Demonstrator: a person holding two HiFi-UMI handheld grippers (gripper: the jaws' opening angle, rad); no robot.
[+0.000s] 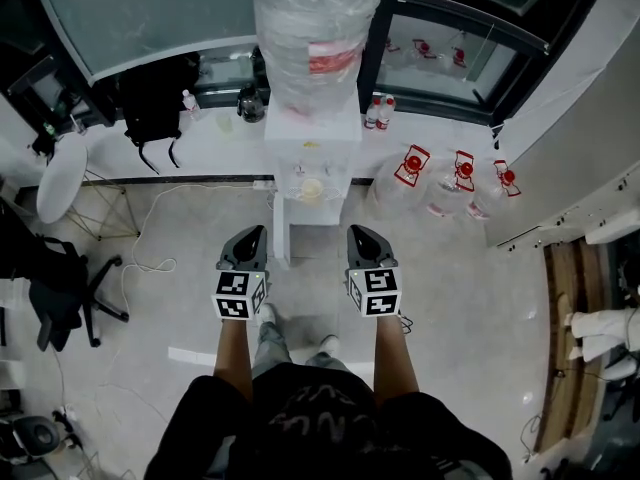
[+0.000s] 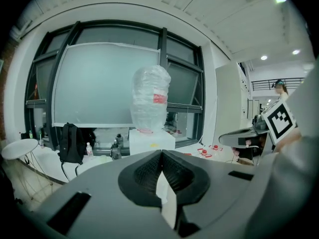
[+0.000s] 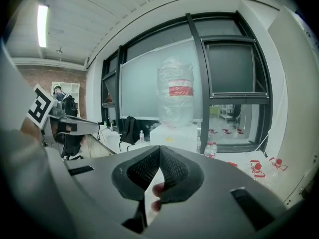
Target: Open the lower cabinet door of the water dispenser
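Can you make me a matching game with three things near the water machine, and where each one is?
Things
1. big clear plastic water bottle
2. black fabric backpack
3. clear plastic jugs with red caps

Places
A. to the right of the white box-shaped water dispenser
B. on top of the dispenser
C. on the white ledge, left of the dispenser

Pairs: 1-B, 2-C, 3-A

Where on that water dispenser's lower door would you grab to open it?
Probably a side edge of the door, reached low from the front, where the tap recess of the water dispenser faces the person. The steep head view hardly shows the door, nor any handle.
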